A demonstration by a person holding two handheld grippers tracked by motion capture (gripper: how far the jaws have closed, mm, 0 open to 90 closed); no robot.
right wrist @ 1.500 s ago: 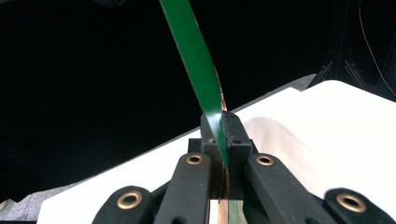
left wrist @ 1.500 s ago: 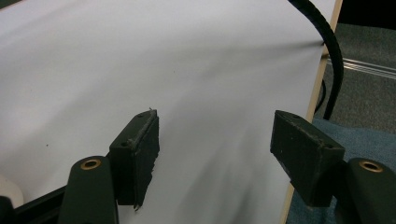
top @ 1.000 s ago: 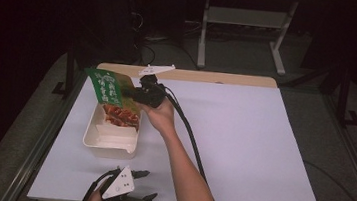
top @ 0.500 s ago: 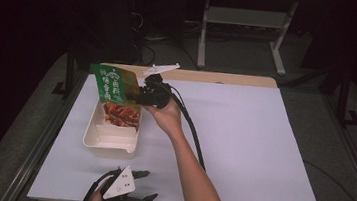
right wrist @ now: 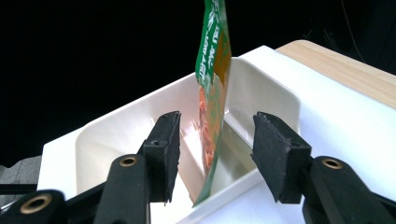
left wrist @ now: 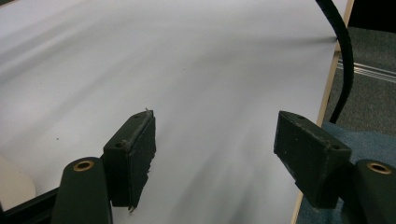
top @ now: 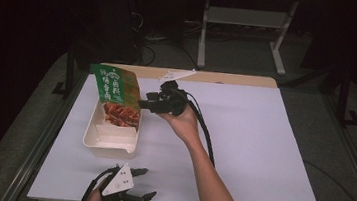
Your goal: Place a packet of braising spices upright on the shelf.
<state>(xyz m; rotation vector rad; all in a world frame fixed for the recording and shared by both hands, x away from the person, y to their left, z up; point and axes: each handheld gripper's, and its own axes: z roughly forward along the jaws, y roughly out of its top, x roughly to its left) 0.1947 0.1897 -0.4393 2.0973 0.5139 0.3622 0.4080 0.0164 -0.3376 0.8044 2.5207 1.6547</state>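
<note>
Your bench carries a wide white sheet, with a strip of bare wood showing along its far edge. Toward its left side sits a cream plastic tray — a long, shallow tub with rounded corners.

Standing in that tray is a green and orange food packet, its lower end down inside the tub and its printed top leaning up and away over the far-left rim. In the right gripper view the packet stands edge-on in the gap ahead of your right tongs, its bottom edge resting low against the tray's near wall.

Your right tongs sit just beside the packet's right edge, held up by your right hand. Their jaws stand apart, one on each side of the packet and neither touching it — they have hold of nothing.

Your left tongs lie low at the near edge of the bench, well apart from the tray. In the left gripper view they gape wide over bare white sheet, empty.
</note>
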